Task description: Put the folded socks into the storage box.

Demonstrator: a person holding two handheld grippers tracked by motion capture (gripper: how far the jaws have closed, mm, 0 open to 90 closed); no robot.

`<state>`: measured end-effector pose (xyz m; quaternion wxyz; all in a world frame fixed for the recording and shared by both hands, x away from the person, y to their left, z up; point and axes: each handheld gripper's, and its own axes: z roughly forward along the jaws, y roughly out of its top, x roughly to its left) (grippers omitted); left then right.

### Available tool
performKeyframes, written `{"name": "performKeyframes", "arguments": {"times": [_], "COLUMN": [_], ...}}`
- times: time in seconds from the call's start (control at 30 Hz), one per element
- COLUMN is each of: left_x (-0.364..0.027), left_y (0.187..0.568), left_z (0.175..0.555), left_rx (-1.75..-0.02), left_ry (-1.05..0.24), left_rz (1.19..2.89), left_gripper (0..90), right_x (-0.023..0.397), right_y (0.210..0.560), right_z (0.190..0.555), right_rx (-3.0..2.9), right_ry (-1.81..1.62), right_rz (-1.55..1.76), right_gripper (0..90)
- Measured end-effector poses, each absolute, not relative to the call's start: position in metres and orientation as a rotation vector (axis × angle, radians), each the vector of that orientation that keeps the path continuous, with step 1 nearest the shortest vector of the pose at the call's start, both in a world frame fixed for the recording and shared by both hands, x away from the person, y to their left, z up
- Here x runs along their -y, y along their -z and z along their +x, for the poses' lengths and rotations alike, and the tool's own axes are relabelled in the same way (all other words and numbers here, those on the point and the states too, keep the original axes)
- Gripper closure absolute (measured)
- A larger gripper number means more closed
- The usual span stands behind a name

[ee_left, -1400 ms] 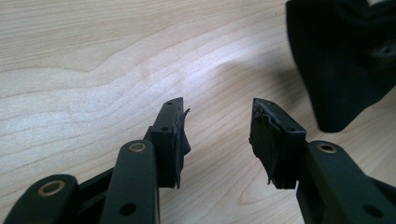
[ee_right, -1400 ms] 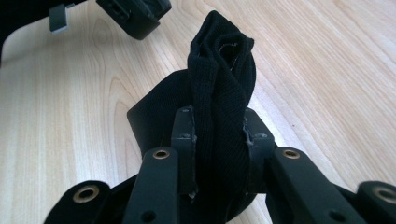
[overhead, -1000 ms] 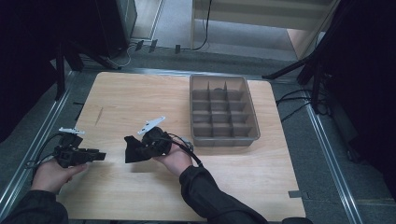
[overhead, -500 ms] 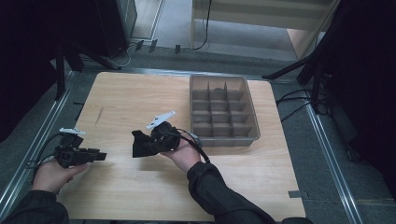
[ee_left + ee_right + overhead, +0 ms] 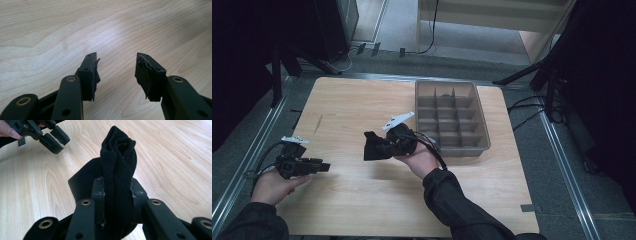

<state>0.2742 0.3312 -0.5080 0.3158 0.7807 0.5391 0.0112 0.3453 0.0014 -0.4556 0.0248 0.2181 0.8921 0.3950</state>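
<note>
Rightward and up since a second ago, I'm carrying the black sock [image 5: 117,170] clamped in my right fingers [image 5: 379,147] toward the divided bin [image 5: 451,117] at far right; left fingers [image 5: 116,75], just widening, are holding nothing near-left above the tabletop [image 5: 347,100].

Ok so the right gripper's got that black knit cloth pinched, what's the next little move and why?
Probably carry the black knit cloth on toward the grey divided bin and lower it into a compartment. The right gripper is clamped on the bunched cloth and holds it off the wooden table, with the bin just beyond that hand. The left gripper is open with nothing between its jaws, so it isn't needed.
</note>
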Motion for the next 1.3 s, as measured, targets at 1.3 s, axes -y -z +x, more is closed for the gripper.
{"name": "performKeyframes", "arguments": {"times": [1.3], "left_x": [-0.310], "left_y": [0.506], "left_z": [0.293], "left_rx": [-1.343], "left_ry": [-0.011], "left_rz": [2.097], "left_gripper": [50.4], "right_x": [0.111], "right_y": [0.418], "right_z": [0.370], "right_rx": [-2.534], "right_ry": [-1.116], "right_rz": [0.816], "right_gripper": [71.0]}}
